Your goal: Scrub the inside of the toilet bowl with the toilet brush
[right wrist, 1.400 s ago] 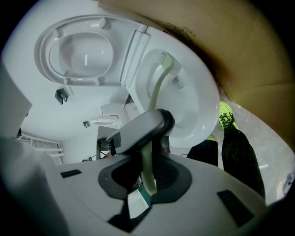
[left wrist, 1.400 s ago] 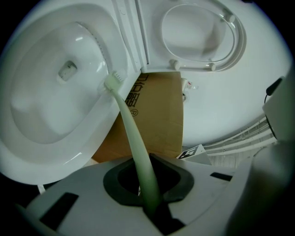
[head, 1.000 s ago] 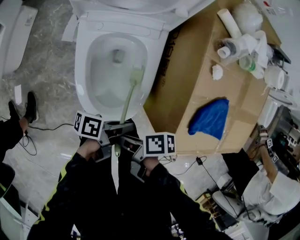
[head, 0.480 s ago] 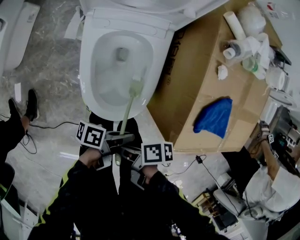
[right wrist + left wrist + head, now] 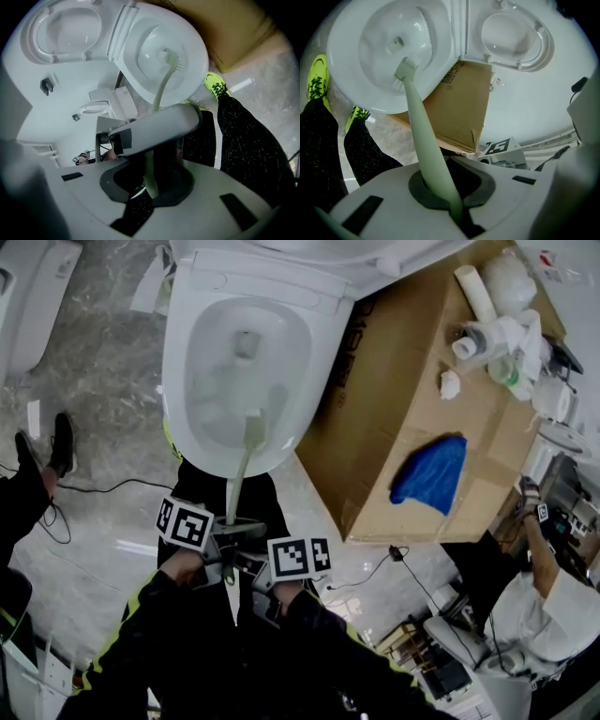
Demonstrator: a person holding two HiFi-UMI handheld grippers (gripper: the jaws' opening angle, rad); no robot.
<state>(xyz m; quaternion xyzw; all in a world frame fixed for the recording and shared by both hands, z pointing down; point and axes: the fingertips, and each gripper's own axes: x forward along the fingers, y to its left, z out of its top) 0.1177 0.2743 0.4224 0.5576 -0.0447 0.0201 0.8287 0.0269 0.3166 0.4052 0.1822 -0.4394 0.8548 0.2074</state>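
Pale-green brush (image 5: 251, 430) | head on the bowl's (image 5: 174, 371) near inner wall | left gripper (image 5: 451, 206) clenched on handle | right gripper (image 5: 149, 185) clenched on handle nearer its end | judgement: press bristles to porcelain, sweep round under rim, both grips firm

Lower end of toilet brush (image 5: 240, 460) (head view) hidden under left gripper (image 5: 232, 526)

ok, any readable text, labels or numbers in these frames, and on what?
Nothing legible.
Cardboard box: dark print on the side facing the toilet, too blurred to read.
Marker cubes on the left gripper and right gripper: black-and-white square patterns, no letters.
Toilet brush: no print visible.
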